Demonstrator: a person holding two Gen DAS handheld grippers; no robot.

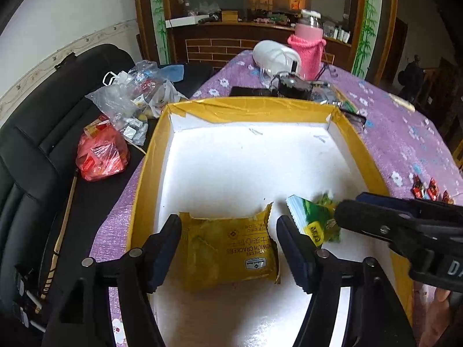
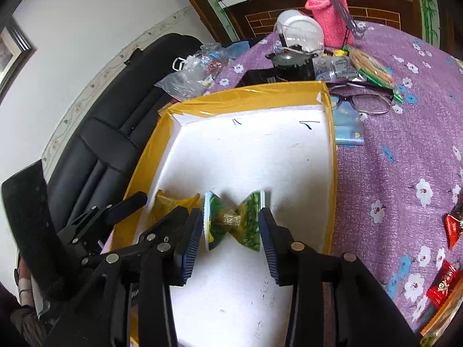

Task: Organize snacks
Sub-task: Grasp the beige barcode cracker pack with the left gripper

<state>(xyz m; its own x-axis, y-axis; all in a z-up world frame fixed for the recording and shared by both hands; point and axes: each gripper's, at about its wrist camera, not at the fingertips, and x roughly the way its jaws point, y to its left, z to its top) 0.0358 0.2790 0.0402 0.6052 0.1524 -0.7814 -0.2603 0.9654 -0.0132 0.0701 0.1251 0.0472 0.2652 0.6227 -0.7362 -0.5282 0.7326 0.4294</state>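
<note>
A shallow yellow box (image 1: 249,107) with a white floor sits on the purple tablecloth. A yellow cheese cracker packet (image 1: 231,254) lies flat on the floor near the box's front left corner. My left gripper (image 1: 228,222) is open, one finger on each side of the packet and neither pressing it. From the right, my right gripper (image 1: 340,211) reaches in holding a green snack packet (image 1: 309,217). In the right wrist view my right gripper (image 2: 231,214) is shut on the green packet (image 2: 234,219), which is pinched into a bow-tie shape. The yellow packet (image 2: 170,205) and left gripper (image 2: 162,205) show at the left.
Red wrapped candies (image 2: 454,228) lie on the cloth to the right of the box. Glasses (image 2: 361,101), a clear jar (image 2: 298,34) and a pink bottle (image 1: 308,46) stand behind it. Plastic bags (image 1: 121,101) and a red bag (image 1: 101,156) rest on the black seat at the left.
</note>
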